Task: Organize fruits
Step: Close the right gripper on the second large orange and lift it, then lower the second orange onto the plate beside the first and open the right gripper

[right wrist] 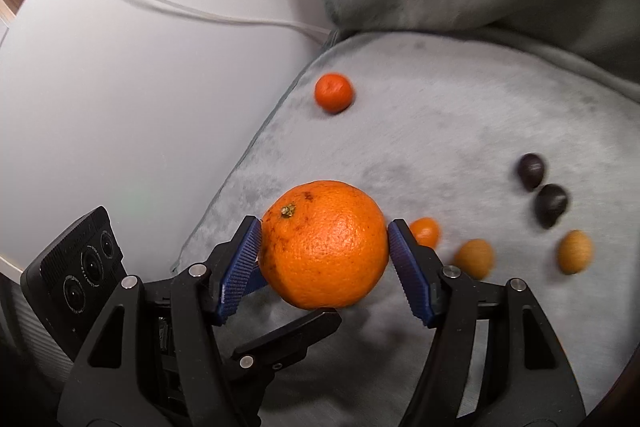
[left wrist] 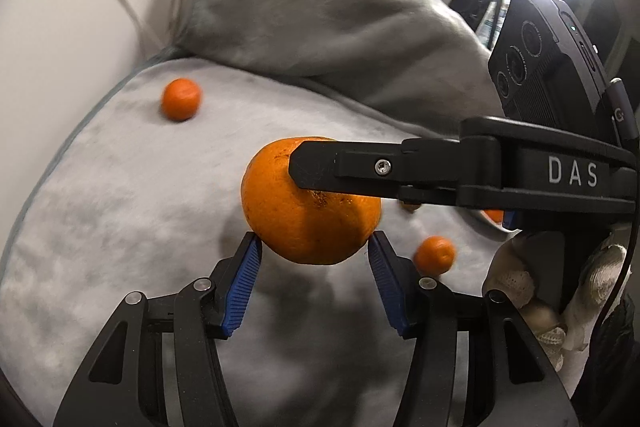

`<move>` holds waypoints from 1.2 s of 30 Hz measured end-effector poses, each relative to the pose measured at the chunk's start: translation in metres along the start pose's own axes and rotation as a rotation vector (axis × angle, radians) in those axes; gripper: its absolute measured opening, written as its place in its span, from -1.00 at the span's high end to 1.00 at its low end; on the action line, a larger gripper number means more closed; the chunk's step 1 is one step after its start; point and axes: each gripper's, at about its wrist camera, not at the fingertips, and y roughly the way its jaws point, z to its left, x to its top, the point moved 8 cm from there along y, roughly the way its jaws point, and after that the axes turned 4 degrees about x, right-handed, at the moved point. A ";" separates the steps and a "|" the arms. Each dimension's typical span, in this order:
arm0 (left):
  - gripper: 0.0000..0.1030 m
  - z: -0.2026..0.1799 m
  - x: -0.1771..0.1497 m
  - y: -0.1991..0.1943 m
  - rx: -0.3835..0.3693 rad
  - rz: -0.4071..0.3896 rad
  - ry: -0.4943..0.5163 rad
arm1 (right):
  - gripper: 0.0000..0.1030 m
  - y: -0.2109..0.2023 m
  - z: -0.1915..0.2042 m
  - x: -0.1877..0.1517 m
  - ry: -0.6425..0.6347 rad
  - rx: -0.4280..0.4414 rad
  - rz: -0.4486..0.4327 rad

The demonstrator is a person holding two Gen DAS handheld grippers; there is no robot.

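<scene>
Orange (right wrist: 324,245) gripped by right claw (right wrist: 324,247), left claw (left wrist: 314,259) open beneath; mandarin (right wrist: 334,93) at twelve o'clock, other fruits unsorted on cushion (right wrist: 440,107).

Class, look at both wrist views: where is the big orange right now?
The big orange sits mid-frame in both views, clamped in the right gripper above the grey cushion, with the left gripper open just beneath it.
</scene>
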 end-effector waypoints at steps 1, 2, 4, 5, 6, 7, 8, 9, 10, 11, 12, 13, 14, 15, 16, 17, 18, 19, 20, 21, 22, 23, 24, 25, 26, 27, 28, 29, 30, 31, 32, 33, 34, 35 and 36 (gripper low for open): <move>-0.06 -0.008 0.002 0.002 -0.011 -0.001 0.011 | -0.33 -0.006 -0.003 0.000 -0.002 -0.009 -0.010; -0.06 -0.014 0.003 0.003 -0.019 -0.002 0.018 | -0.33 -0.014 -0.007 0.001 -0.002 -0.018 -0.021; -0.06 -0.028 0.007 0.008 -0.037 -0.002 0.038 | -0.33 -0.027 -0.015 0.003 0.004 -0.034 -0.041; -0.06 -0.035 0.008 0.010 -0.044 -0.002 0.047 | -0.33 -0.034 -0.021 0.003 0.012 -0.040 -0.052; -0.06 -0.041 0.009 0.011 -0.051 -0.001 0.056 | -0.33 -0.041 -0.026 0.003 0.021 -0.045 -0.062; -0.06 -0.048 0.011 0.013 -0.059 -0.001 0.068 | -0.33 -0.047 -0.032 0.003 0.030 -0.049 -0.071; -0.06 -0.057 0.013 0.017 -0.068 0.000 0.081 | -0.33 -0.055 -0.038 0.003 0.040 -0.053 -0.082; -0.06 -0.063 0.014 0.019 -0.074 0.000 0.090 | -0.33 -0.061 -0.043 0.003 0.048 -0.058 -0.092; -0.06 -0.071 0.016 0.021 -0.082 -0.001 0.102 | -0.33 -0.070 -0.049 0.003 0.056 -0.066 -0.105; -0.06 -0.079 0.019 0.024 -0.091 -0.001 0.113 | -0.33 -0.076 -0.053 0.003 0.061 -0.070 -0.114; -0.06 -0.085 0.021 0.026 -0.098 -0.001 0.121 | -0.33 -0.084 -0.058 0.003 0.068 -0.076 -0.125; -0.06 -0.094 0.023 0.029 -0.108 -0.002 0.133 | -0.33 -0.089 -0.062 0.004 0.073 -0.081 -0.135; -0.06 -0.100 0.025 0.031 -0.114 -0.002 0.143 | -0.33 -0.097 -0.068 0.004 0.080 -0.087 -0.148; -0.06 -0.106 0.026 0.033 -0.120 -0.002 0.151 | -0.33 -0.104 -0.072 0.005 0.086 -0.091 -0.157; -0.06 -0.115 0.028 0.036 -0.129 -0.001 0.161 | -0.33 -0.110 -0.077 0.005 0.090 -0.094 -0.165; -0.06 -0.121 0.030 0.036 -0.135 -0.001 0.168 | -0.33 -0.118 -0.081 0.005 0.095 -0.098 -0.174; -0.06 -0.126 0.031 0.038 -0.140 -0.001 0.175 | -0.33 -0.123 -0.085 0.005 0.101 -0.102 -0.183; -0.06 -0.132 0.033 0.040 -0.146 -0.001 0.183 | -0.33 -0.129 -0.089 0.006 0.106 -0.105 -0.190; -0.06 -0.139 0.034 0.042 -0.152 0.000 0.192 | -0.33 -0.134 -0.093 0.006 0.110 -0.109 -0.198; -0.06 -0.143 0.036 0.045 -0.156 0.001 0.198 | -0.33 -0.139 -0.098 0.007 0.114 -0.113 -0.206; -0.06 -0.150 0.038 0.049 -0.163 0.004 0.207 | -0.33 -0.145 -0.102 0.006 0.119 -0.116 -0.211; -0.06 -0.155 0.039 0.051 -0.168 0.006 0.211 | -0.33 -0.148 -0.108 0.007 0.126 -0.119 -0.217; -0.06 -0.159 0.039 0.053 -0.172 0.008 0.216 | -0.33 -0.151 -0.113 0.007 0.135 -0.123 -0.223; -0.06 -0.164 0.040 0.057 -0.177 0.012 0.221 | -0.33 -0.154 -0.117 0.007 0.143 -0.126 -0.228; -0.06 -0.171 0.040 0.060 -0.183 0.017 0.226 | -0.33 -0.158 -0.124 0.007 0.153 -0.132 -0.233; -0.06 -0.174 0.041 0.065 -0.187 0.022 0.230 | -0.33 -0.161 -0.128 0.007 0.161 -0.136 -0.236; -0.06 -0.180 0.042 0.070 -0.194 0.030 0.234 | -0.33 -0.164 -0.132 0.007 0.169 -0.139 -0.238; -0.06 -0.183 0.042 0.072 -0.198 0.036 0.237 | -0.33 -0.168 -0.139 0.007 0.181 -0.144 -0.242; -0.06 -0.187 0.043 0.076 -0.201 0.041 0.241 | -0.33 -0.170 -0.143 0.007 0.188 -0.147 -0.244; -0.06 -0.190 0.044 0.080 -0.204 0.047 0.245 | -0.33 -0.172 -0.149 0.008 0.199 -0.149 -0.247; -0.06 -0.194 0.044 0.084 -0.209 0.054 0.251 | -0.33 -0.174 -0.155 0.008 0.212 -0.149 -0.249; -0.06 -0.198 0.044 0.087 -0.214 0.061 0.255 | -0.33 -0.177 -0.162 0.008 0.232 -0.146 -0.252; -0.06 -0.199 0.042 0.088 -0.215 0.065 0.257 | -0.33 -0.178 -0.167 0.008 0.248 -0.142 -0.255; -0.05 -0.202 0.043 0.090 -0.217 0.070 0.261 | -0.33 -0.180 -0.173 0.008 0.265 -0.139 -0.260; -0.04 -0.205 0.043 0.092 -0.219 0.072 0.265 | -0.33 -0.183 -0.178 0.008 0.280 -0.136 -0.267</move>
